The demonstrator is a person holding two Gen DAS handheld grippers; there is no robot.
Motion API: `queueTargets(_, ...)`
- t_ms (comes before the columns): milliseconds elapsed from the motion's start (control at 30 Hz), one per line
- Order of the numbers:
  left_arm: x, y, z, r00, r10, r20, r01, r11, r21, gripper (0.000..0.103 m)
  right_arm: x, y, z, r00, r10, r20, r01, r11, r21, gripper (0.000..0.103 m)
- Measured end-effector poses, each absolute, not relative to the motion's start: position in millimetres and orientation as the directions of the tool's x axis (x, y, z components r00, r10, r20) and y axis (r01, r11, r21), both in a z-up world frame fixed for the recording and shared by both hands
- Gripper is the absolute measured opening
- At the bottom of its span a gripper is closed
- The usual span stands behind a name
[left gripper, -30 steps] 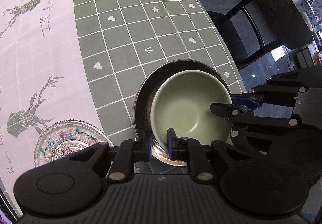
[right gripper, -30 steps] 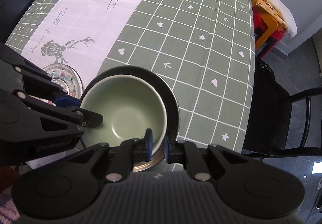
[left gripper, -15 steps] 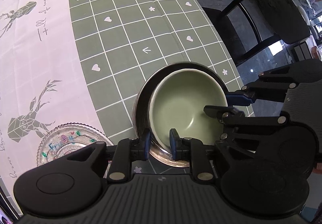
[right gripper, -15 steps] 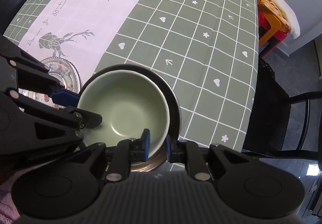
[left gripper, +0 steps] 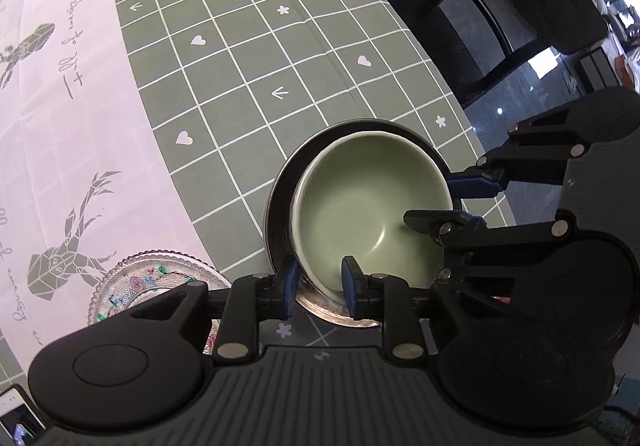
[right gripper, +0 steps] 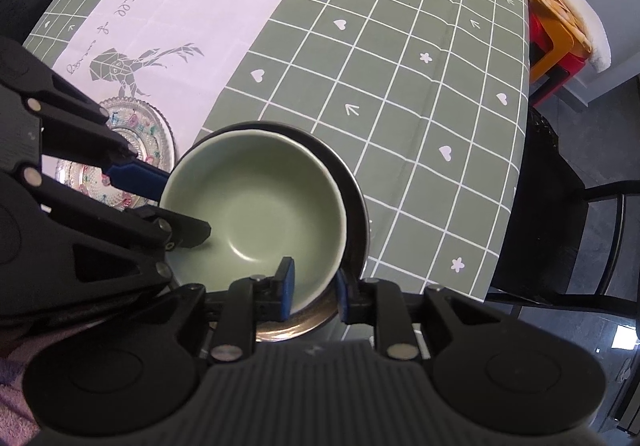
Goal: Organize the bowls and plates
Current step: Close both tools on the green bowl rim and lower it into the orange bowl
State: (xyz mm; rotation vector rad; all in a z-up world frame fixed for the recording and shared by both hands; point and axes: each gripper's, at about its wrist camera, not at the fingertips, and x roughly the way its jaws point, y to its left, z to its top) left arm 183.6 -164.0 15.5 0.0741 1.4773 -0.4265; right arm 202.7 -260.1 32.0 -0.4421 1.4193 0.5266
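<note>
Green bowl (left gripper: 372,205) nested in the metal bowl (left gripper: 280,205) near the table's edge; you are letting go.

Your left gripper (left gripper: 318,286) and right gripper (right gripper: 312,288) each straddle the green bowl's rim, one finger inside and one outside, jaws narrow and just opening, with gaps showing beside the pads, so neither seems to grip. Next, I'd judge, lift both straight up clear of the rim without tipping the stack, then turn to the patterned glass plate (right gripper: 148,133) just beside it. The tablecloth (left gripper: 256,53) carries cursive writing by the deer prints, too stylised to read.
</note>
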Motion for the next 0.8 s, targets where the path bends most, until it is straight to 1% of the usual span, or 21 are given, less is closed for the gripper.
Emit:
queueTargets(233,186.1,-169.1,16.3,0.007,-0.208,-0.978,0.371,0.909,-0.191,0.029,202.0,-260.1,35.4,0.046,0.087,-0.995,-0.613,0.789,0.041,0.020)
queueTargets(267,186.9,-169.2,15.9,0.000,-0.206,-0.979,0.373,0.908,-0.191,0.032,202.0,-260.3,36.1,0.038,0.091,-0.995,-0.617,0.785,0.048,0.021)
queueTargets(300,187.6,-169.0,15.3,-0.008,-0.209,-0.978,0.377,0.905,-0.196,0.033,202.6,-261.3,36.8,0.023,0.099,-0.995,-0.621,0.781,0.064,0.022)
queueTargets(400,193.0,-161.8,12.1,-0.048,-0.254,-0.966,0.332,0.908,-0.256,0.038,208.1,-268.4,36.2,-0.044,0.136,-0.990,-0.597,0.791,0.135,0.024)
queueTargets(533,196.4,-156.6,8.4,-0.060,-0.287,-0.956,0.322,0.901,-0.291,0.038,214.4,-279.3,33.4,-0.071,0.189,-0.979,-0.525,0.827,0.198,0.024)
queueTargets(600,196.3,-156.6,7.6,-0.057,-0.289,-0.956,0.320,0.901,-0.292,0.038,214.6,-280.9,33.9,-0.076,0.201,-0.977,-0.519,0.829,0.211,0.024)
queueTargets(667,194.8,-160.5,8.6,-0.051,-0.276,-0.960,0.349,0.895,-0.276,0.038,213.2,-278.8,35.2,-0.084,0.196,-0.977,-0.529,0.822,0.210,0.025)
queueTargets(733,193.7,-165.9,9.3,-0.041,-0.253,-0.967,0.376,0.893,-0.249,0.038,211.5,-274.4,37.2,-0.105,0.190,-0.976,-0.553,0.805,0.216,0.030)
queueTargets(767,193.1,-168.6,9.0,-0.037,-0.240,-0.970,0.390,0.890,-0.235,0.038,211.3,-273.2,38.3,-0.116,0.190,-0.975,-0.561,0.797,0.222,0.036)
queueTargets(800,192.3,-170.9,8.4,-0.033,-0.230,-0.973,0.401,0.888,-0.224,0.038,210.5,-270.8,39.7,-0.112,0.177,-0.978,-0.574,0.792,0.209,0.036)
